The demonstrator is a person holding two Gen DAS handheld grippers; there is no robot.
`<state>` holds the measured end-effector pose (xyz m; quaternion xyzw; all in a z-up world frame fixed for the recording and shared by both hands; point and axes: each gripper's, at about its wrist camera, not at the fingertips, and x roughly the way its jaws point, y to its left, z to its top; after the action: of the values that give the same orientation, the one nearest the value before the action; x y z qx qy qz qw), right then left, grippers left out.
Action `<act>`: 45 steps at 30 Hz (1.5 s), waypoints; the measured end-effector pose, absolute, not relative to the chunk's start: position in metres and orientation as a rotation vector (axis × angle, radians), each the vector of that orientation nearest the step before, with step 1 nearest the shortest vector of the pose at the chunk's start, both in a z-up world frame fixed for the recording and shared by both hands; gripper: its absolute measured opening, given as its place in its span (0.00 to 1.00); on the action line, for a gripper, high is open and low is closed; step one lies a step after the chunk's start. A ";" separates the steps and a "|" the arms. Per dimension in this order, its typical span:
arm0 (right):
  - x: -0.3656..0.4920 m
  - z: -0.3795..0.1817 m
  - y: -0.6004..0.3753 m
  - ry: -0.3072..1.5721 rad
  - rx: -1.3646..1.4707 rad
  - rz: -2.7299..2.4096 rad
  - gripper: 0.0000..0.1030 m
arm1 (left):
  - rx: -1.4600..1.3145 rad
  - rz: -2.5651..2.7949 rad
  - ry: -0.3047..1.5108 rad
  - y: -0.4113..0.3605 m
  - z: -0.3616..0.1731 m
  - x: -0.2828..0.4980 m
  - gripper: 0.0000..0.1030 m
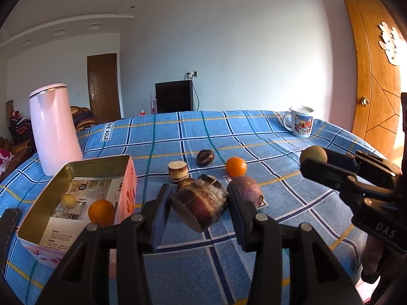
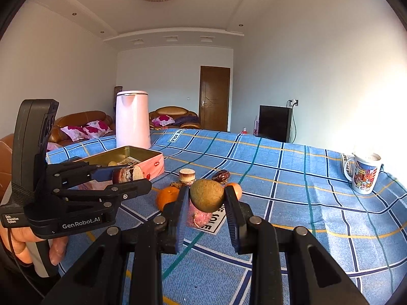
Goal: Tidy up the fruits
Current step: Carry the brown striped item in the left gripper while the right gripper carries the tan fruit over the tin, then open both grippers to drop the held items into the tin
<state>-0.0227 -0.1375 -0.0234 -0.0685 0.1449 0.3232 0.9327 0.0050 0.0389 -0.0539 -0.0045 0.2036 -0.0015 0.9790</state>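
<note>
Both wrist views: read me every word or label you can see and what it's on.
"GenRobot.AI": left gripper body.
"Data Acquisition System": same body, small.
"DAS": right gripper body.
"LOVE", partly cut: tablecloth labels.
Print on tin liner and mug: too small.

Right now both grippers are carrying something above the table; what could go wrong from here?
The left gripper holds the sugarcane chunk tilted, so it may twist out before reaching the tin box.

The brown round fruit in the right gripper is pinched only at its sides and could roll free.

Both grippers are close together, so they may collide on the way to the box.
</note>
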 end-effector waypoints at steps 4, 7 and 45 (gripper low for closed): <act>-0.018 -0.011 -0.123 0.314 -0.142 0.696 0.29 | -0.043 0.035 0.408 0.063 -0.048 0.002 0.45; -0.014 0.000 -0.103 0.325 -0.160 0.736 0.29 | -0.071 0.080 0.402 0.087 -0.043 0.000 0.45; 0.021 -0.041 0.092 0.644 -0.329 0.982 0.57 | -0.189 0.308 0.476 0.212 -0.051 0.002 0.66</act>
<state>0.0207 0.0922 -0.0413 -0.1545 0.3025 0.4613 0.8196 0.0020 0.2116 -0.0511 -0.0931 0.2344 0.1517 0.9557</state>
